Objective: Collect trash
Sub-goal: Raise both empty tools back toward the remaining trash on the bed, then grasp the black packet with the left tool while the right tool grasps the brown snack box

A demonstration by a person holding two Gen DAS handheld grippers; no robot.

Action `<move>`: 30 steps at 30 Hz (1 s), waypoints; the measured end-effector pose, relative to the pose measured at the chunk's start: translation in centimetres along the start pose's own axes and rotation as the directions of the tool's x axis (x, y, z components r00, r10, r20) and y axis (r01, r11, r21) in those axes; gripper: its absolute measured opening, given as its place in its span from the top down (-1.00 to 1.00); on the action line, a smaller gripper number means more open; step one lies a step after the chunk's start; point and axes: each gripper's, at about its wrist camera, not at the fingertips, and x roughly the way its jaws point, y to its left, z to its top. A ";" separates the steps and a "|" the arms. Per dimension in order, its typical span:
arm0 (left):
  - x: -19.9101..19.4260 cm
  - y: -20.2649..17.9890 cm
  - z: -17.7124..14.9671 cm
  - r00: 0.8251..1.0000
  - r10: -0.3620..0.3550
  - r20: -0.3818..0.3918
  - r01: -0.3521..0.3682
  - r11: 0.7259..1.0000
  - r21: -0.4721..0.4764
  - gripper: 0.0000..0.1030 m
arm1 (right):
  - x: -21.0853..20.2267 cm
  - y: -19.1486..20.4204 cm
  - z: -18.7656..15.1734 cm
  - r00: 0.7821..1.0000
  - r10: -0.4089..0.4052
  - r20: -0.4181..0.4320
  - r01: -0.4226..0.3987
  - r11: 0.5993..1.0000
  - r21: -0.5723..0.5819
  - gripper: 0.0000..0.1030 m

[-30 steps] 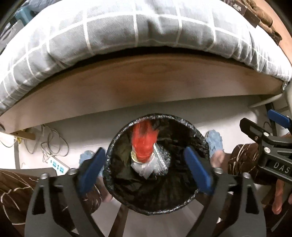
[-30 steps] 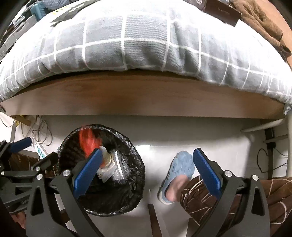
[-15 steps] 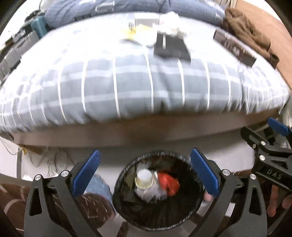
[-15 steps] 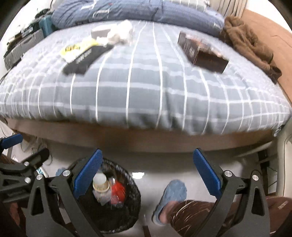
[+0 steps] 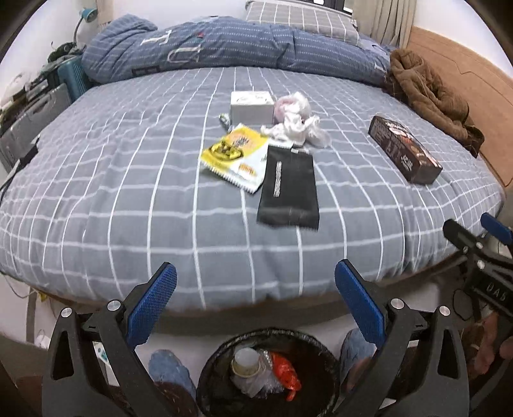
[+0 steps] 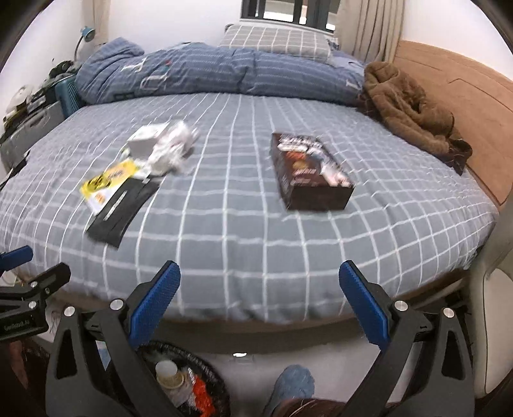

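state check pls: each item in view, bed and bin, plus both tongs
left tongs: open, empty
right tongs: open, empty
trash bin: lined, partly filled
cup: in bin
red wrapper: in bin
black pouch: flat on bed
yellow packet: on bed, partly under pouch
white box: closed, on bed
crumpled tissue: on bed
brown box: closed, on bed

A bedroom in a home: a wide bed (image 5: 128, 179) with a grey checked cover fills both views, with a rumpled blue duvet (image 6: 205, 72) and a checked pillow (image 6: 275, 41) at its far side and a padded brown headboard (image 6: 465, 106) along the right. A brown fleece garment (image 6: 407, 109) lies on the bed, curtains (image 6: 368, 22) hang by a window, and a lined waste bin (image 5: 320, 349) stands on the floor
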 end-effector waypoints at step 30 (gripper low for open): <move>9.0 -2.9 7.1 0.999 0.023 -0.023 -0.021 0.997 0.075 -0.88 | 11.2 -5.4 8.4 0.995 -0.075 -0.059 0.078 0.995 0.055 -0.85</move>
